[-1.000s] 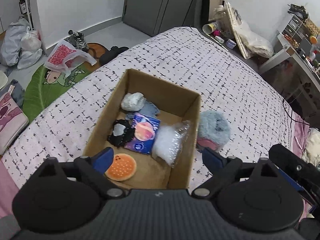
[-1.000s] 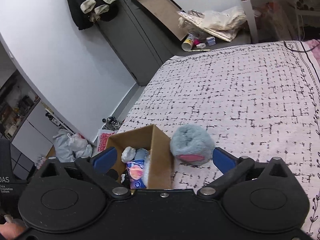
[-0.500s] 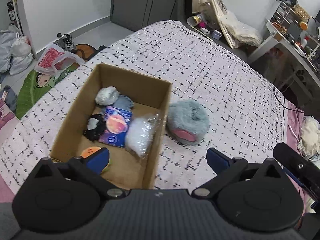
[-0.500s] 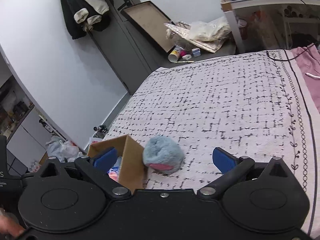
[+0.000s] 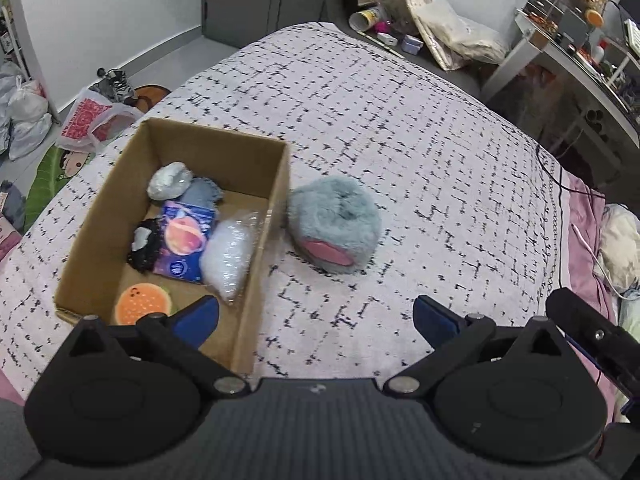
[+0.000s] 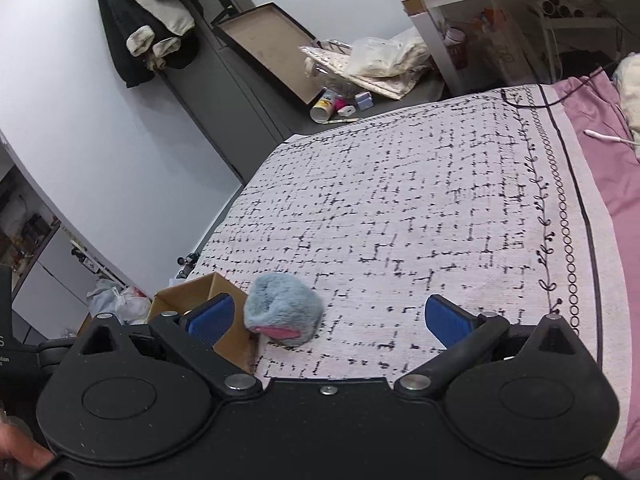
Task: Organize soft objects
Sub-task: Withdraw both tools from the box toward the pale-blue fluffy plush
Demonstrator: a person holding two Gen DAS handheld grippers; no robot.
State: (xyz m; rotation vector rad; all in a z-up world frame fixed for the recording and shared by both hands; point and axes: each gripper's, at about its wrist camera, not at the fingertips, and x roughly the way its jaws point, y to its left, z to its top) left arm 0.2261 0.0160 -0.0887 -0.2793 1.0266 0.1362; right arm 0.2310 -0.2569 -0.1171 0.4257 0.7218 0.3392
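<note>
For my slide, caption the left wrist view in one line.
Open left gripper above a bedspread, fluffy grey-blue plush lying just outside a cardboard box of soft items.

Even, soft indoor light fills both views, with only faint shadows on the bed (image 5: 400,128). Fisheye distortion bends walls at the frame edges. Fine detail looks slightly soft; no strong glare.

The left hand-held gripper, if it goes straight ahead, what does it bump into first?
Probably the fluffy grey-blue plush lying on the bedspread, which sits ahead between the open fingers of the left hand-held gripper. The cardboard box stands just left of that line. Depth is uncertain.
</note>
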